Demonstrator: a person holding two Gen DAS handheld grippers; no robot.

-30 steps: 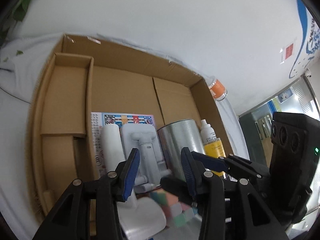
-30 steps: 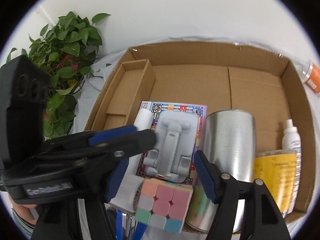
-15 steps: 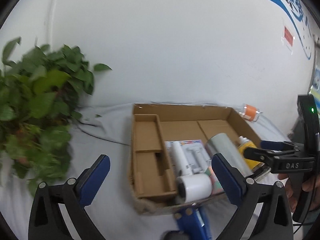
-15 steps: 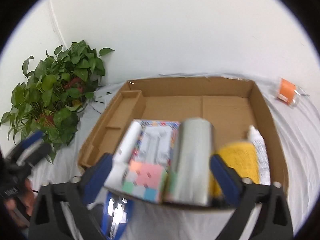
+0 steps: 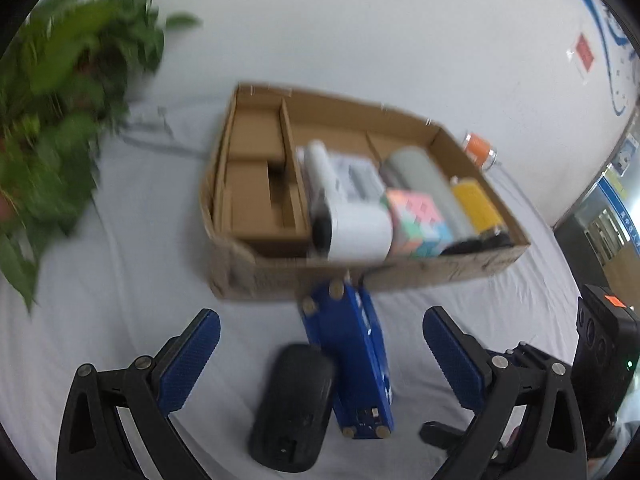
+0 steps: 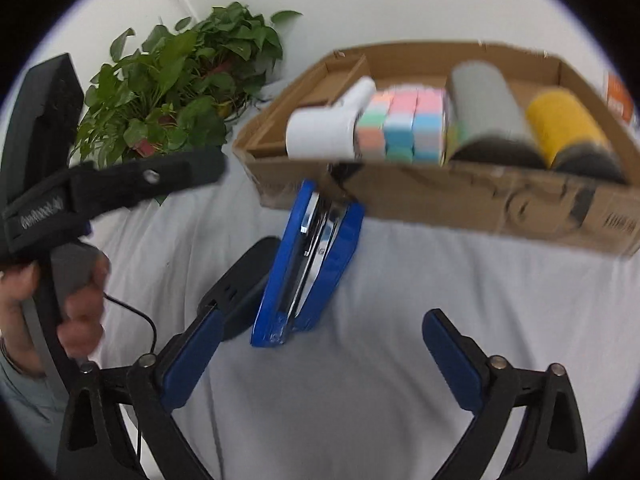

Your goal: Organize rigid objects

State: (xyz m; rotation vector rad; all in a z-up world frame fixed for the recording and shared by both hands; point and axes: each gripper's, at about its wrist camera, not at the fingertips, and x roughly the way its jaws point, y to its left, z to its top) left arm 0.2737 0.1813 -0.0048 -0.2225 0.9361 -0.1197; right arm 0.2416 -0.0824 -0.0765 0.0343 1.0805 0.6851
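- Cardboard box (image 5: 420, 276), centre of the left wrist view: plain brown, with dark printed marks on its front wall.
- Puzzle cube (image 5: 416, 220) inside the box: pastel squares of pink, mint green, light blue and orange.
- Roller (image 5: 356, 232) left of the cube: white.
- Cylinder (image 6: 484, 108), upper right of the right wrist view: dull silver-grey, with a dark end.
- Bottle (image 6: 560, 124) beside it: yellow.
- Stapler (image 5: 352, 360), lower centre: bright blue, with silver metal inside.
- Mouse (image 5: 292, 408), to the lower left of the stapler: black.
- Cloth (image 5: 120, 280) underneath: pale grey-white.
- Plant (image 6: 180, 80), upper left: green leaves.
- Gripper pads (image 5: 188, 360): blue, on black frames.
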